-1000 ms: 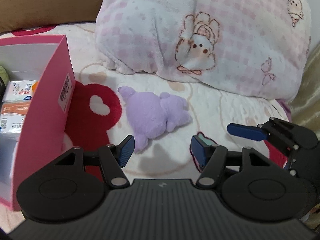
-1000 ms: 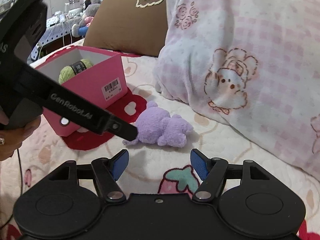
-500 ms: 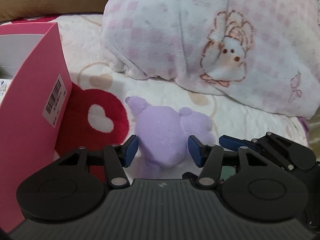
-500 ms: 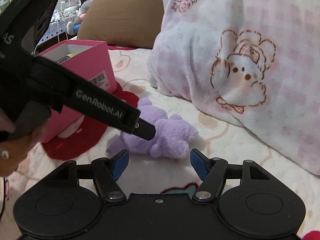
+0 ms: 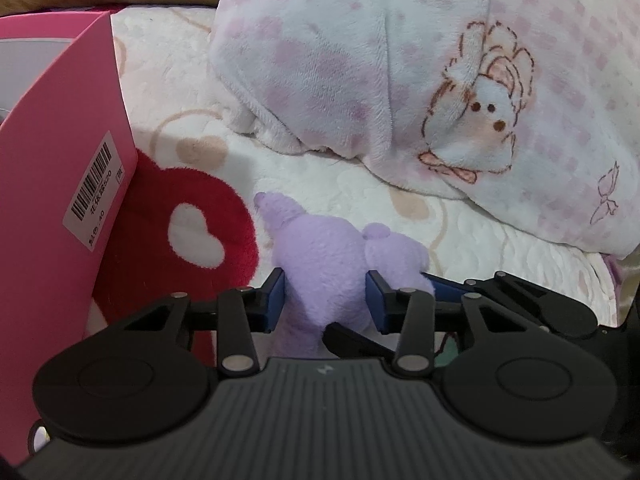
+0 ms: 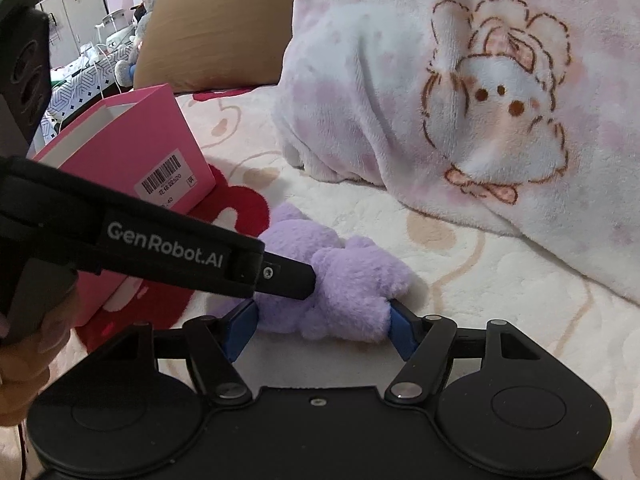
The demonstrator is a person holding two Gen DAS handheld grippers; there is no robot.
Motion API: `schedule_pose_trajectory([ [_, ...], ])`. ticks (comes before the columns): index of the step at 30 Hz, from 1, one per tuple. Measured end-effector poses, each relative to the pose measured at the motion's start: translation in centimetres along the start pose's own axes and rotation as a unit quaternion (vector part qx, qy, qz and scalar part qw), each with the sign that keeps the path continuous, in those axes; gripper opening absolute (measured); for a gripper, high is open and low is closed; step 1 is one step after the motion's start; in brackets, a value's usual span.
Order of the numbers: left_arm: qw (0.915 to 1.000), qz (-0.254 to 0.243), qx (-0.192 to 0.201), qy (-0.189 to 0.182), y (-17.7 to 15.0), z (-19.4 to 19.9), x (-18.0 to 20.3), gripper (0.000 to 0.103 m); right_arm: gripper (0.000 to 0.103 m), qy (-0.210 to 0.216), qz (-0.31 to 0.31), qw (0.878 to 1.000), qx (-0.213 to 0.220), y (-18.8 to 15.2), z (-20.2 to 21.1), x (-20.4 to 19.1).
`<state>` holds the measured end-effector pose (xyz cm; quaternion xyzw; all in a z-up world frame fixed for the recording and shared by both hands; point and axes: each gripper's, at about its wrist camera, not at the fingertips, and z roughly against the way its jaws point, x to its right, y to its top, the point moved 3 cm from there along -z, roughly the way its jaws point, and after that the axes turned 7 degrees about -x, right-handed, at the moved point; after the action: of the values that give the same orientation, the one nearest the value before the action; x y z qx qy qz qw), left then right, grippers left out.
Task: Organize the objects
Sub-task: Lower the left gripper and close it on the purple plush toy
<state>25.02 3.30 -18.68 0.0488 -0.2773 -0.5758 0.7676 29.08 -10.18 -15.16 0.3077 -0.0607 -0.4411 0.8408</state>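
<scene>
A purple plush toy (image 5: 324, 264) lies on the cream bedspread, just right of a pink open box (image 5: 60, 200). My left gripper (image 5: 326, 300) straddles its body; the jaws are closing and both blue pads touch the plush. My right gripper (image 6: 322, 324) comes at the same plush toy (image 6: 352, 280) from the near side. It stands open, the toy's lower end sitting between its pads. A finger of the left gripper (image 6: 280, 274) rests against the toy in the right wrist view. The right gripper's fingers (image 5: 444, 292) show behind the left one's right pad.
A big pink-and-white fleece pillow (image 5: 380, 60) with a bunny print lies close behind the toy. The bedspread has a red heart patch (image 5: 192, 216) beside the box (image 6: 132, 152). A brown cushion (image 6: 216, 32) stands at the back. A person's hand (image 6: 24, 360) holds the left gripper.
Both grippers came down and forward onto the purple plush. The left jaws narrowed from wide apart to touching its sides. The right jaws stayed about as wide and now flank it.
</scene>
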Motion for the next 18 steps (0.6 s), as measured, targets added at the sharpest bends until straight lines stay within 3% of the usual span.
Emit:
schedule_pose_trajectory([
  [6, 0.9999, -0.008, 0.007, 0.002, -0.5, 0.2, 0.2, 0.041, 0.066, -0.016, 0.010, 1.000, -0.001, -0.3, 0.4, -0.8],
  [18, 0.9993, -0.015, -0.008, -0.033, -2.4, 3.0, 0.9, 0.040, 0.066, -0.005, 0.007, 1.000, 0.010, -2.0, 4.1, -1.8],
])
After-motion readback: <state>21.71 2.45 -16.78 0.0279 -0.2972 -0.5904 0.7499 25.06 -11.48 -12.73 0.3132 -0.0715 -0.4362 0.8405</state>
